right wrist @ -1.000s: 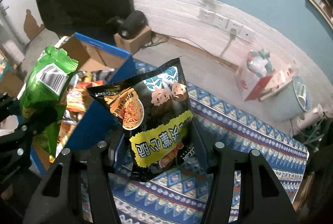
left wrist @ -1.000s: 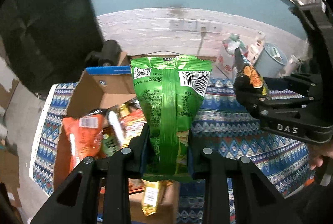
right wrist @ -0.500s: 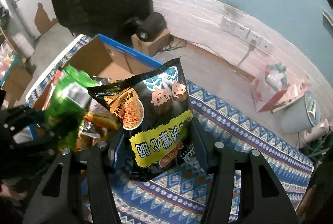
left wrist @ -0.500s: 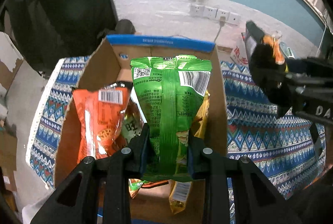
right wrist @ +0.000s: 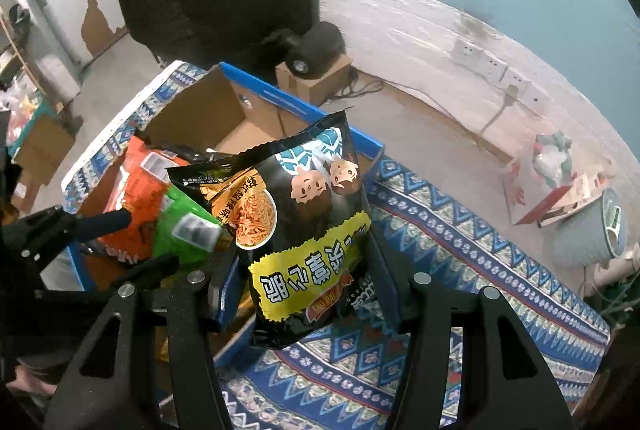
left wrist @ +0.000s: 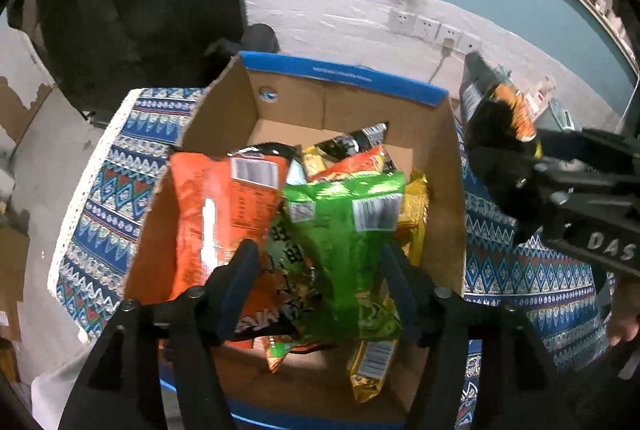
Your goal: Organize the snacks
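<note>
Green bag: half a second ago it stood straight up, pinched between the left fingers. Now it lies tipped over on the pile inside the box, with its bar code facing up.
Left gripper: its two fingers are spread wide apart and nothing is pinched between them. The green bag shows in the gap but it looks let go. This gripper hangs right over the box.
What that means: I think the green bag is now put away. The left gripper is free to go and get another snack.
Black noodle bag: it is up in the air, just beside the near blue corner of the box, over the patterned cloth. It is not in the box yet.
Right gripper: its fingers press on both sides of the black noodle bag and hold it tight, the same as a second ago.
Box: a brown cardboard box with a blue rim. It sits on the cloth.
Other snacks in the box: an orange bag leans on the left side, touching the green bag. Some yellow packs lie at the right and near the front.
Next, I guess: the black noodle bag goes over the rim and gets dropped in too. The pile is high, so it may slide.
</note>
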The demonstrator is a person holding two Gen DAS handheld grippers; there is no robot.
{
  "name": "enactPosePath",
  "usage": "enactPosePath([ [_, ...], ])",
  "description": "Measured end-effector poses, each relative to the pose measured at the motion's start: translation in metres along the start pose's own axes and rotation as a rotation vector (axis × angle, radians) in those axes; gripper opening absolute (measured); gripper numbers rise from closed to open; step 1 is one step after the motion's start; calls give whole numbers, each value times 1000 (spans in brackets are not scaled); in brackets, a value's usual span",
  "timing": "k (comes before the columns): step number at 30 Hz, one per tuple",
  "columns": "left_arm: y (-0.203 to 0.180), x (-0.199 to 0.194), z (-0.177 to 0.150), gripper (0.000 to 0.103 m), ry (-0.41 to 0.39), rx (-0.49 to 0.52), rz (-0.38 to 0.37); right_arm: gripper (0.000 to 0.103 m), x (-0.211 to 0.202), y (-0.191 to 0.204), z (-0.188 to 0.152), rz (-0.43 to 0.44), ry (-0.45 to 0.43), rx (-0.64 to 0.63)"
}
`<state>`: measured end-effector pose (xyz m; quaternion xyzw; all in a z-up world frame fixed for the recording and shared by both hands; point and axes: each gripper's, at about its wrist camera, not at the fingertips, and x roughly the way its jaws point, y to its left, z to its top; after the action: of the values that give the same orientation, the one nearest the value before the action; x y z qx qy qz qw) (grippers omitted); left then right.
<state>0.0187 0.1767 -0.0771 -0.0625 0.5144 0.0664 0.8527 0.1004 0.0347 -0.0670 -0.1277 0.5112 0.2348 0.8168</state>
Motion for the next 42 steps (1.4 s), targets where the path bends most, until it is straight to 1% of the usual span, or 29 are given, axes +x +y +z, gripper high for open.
enactPosePath([
  [6,13,-9,-1,71,-18,-6,52,55,14,13,5,30,17,0],
  [12,29,-16,-2,71,-32,-34,63,55,28,28,16,54,22,-18],
  [19,36,-24,-5,71,-45,-36,79,55,33,35,28,65,-6,-32],
  [20,36,-25,-6,71,-48,-33,81,58,33,35,28,68,-7,-32],
  [22,38,-28,-7,75,-53,-33,89,58,31,37,28,62,-7,-34],
  [23,39,-30,-7,75,-55,-34,90,61,31,37,28,59,-8,-35],
  [24,41,-32,-7,76,-60,-37,91,65,29,38,28,61,-13,-36],
  [25,41,-34,-7,76,-63,-40,92,66,28,39,28,61,-17,-39],
  [27,43,-39,-7,77,-69,-43,92,67,23,41,29,55,-24,-41],
  [29,44,-44,-7,80,-78,-46,96,67,16,41,27,53,-32,-35],
  [31,44,-50,-7,81,-92,-43,99,68,8,42,25,50,-43,-28],
  [33,44,-55,-7,81,-98,-40,101,72,0,43,22,43,-55,-25],
  [35,43,-59,-7,82,-106,-35,98,73,-10,46,18,29,-70,-29],
  [38,39,-66,-8,86,-115,-25,104,76,-22,50,14,13,-87,-32],
  [42,36,-75,-9,86,-125,-12,97,78,-39,52,8,-8,-114,-38],
])
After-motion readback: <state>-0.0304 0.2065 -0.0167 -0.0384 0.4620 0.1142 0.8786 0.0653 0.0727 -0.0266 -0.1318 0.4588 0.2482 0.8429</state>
